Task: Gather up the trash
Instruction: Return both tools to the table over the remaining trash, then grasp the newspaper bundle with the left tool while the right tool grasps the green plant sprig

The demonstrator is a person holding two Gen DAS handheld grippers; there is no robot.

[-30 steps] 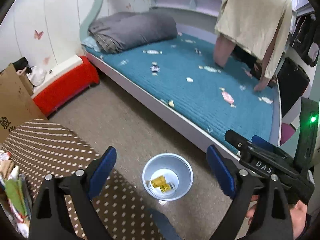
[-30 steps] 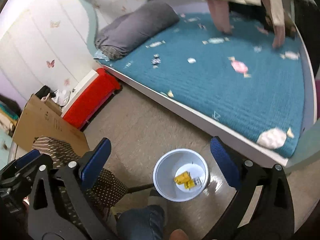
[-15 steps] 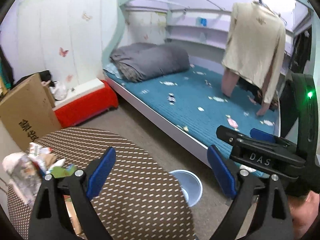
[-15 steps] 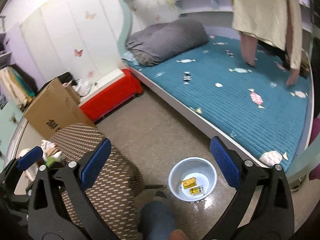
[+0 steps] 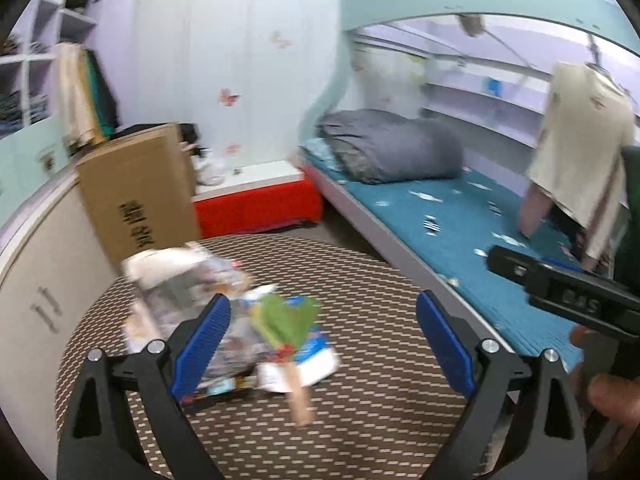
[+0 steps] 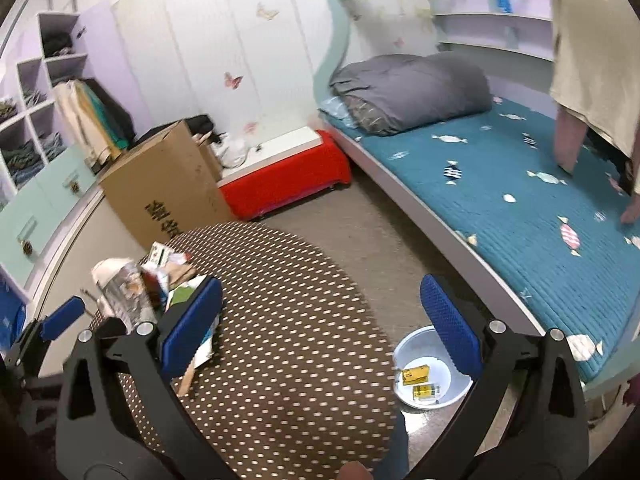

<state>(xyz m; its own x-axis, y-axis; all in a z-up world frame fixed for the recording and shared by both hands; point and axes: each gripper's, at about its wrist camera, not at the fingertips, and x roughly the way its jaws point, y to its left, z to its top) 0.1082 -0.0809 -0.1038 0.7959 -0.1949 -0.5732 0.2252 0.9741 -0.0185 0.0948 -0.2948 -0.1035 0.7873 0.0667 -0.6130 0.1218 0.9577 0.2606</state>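
Left wrist view: the left gripper gapes wide, gripping nothing, above the round dotted table. A blurred heap of wrappers lies ahead, partly hidden behind its left finger; a green ice-lolly wrapper on a stick sits between the fingers, its print unreadable.

Right wrist view: the right gripper is equally wide and empty. The wrappers lie beyond its left finger. A white basin holding yellow packets sits on the floor, half covered by the right finger.

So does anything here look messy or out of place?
Yes: a heap of wrappers and paper lies jumbled on the round dotted table. On the floor, the white basin holds only two yellow packets.
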